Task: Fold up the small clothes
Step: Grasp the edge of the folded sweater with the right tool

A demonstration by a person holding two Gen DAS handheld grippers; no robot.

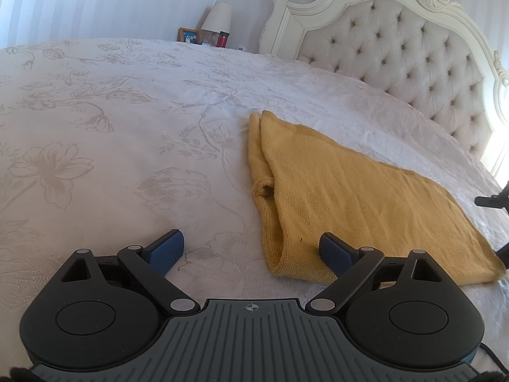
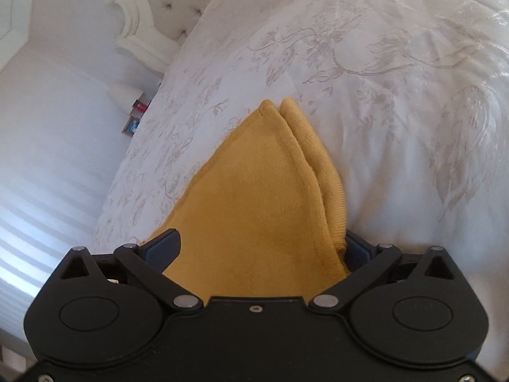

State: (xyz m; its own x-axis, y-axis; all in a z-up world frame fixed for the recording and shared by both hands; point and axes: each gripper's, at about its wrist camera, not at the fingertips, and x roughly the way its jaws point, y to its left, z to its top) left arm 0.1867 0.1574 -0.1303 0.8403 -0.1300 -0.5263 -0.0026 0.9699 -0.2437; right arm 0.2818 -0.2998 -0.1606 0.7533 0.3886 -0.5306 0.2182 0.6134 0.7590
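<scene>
A mustard-yellow knitted garment (image 1: 350, 191) lies folded flat on the white floral bedspread (image 1: 111, 143). My left gripper (image 1: 251, 248) is open and low over the garment's near left corner; its right finger is over the cloth and its left finger is over the bedspread. In the right wrist view the same garment (image 2: 261, 197) fills the space between my right gripper's (image 2: 261, 248) wide-open fingers, which straddle its near end. The right finger is partly hidden behind the cloth edge. Neither gripper holds anything.
A cream tufted headboard (image 1: 397, 47) stands at the far right. A lamp (image 1: 218, 17), a photo frame (image 1: 188, 35) and a red cup (image 1: 222, 38) stand beyond the bed's far edge. A dark stand part (image 1: 493, 200) shows at the right edge.
</scene>
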